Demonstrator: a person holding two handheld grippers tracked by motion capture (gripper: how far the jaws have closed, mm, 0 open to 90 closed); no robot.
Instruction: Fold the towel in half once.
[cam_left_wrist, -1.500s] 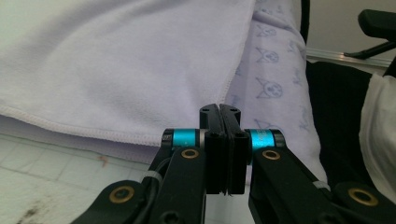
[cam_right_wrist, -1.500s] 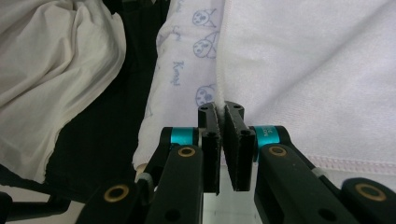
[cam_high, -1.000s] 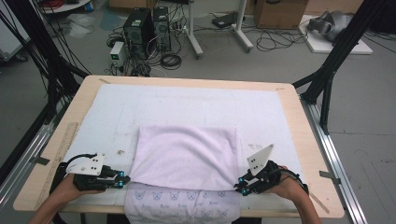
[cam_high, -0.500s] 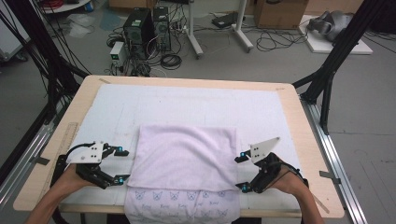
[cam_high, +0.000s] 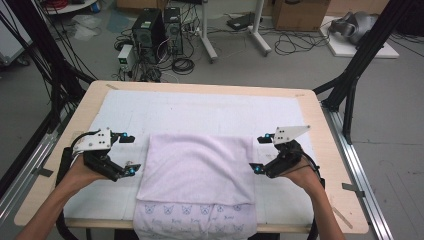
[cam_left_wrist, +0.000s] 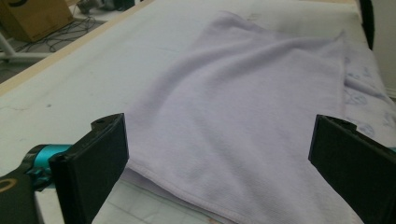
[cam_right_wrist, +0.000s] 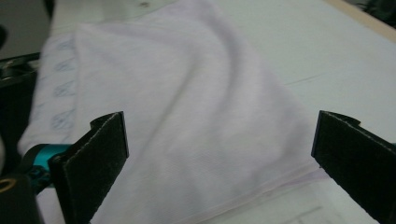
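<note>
Nearest the table's front edge, the printed end of a soft pale-lilac folded towel (cam_high: 196, 170) is seen hanging over the rim, small animal-face motifs visible on that lower layer; the plain folded upper layer lies flat on the white padded table cover (cam_high: 210, 112), roughly centred between the two hands.

Left gripper (cam_high: 126, 153) is held just beside the towel's left edge, jaws spread wide, nothing between them; they have just been opening, and the cloth is let go. In the left gripper view the towel's near edge (cam_left_wrist: 233, 140) lies below and ahead of the open jaws, untouched.

Right gripper (cam_high: 261, 153) is held just beside the towel's right edge, likewise wide open and empty, jaws just opened. In the right gripper view the hem (cam_right_wrist: 196, 140) runs under the gap, no pad on it.

Handling, judged: light, limp, non-fragile terry; it will sag and drape if lifted, and stacked layers may slide apart. Best taken by pinching corners or the side hems, both layers caught together, one gripper per side.

Farther off: light wooden table rim (cam_high: 200, 89), then black computer towers (cam_high: 160, 30) and cables on the grey floor.
</note>
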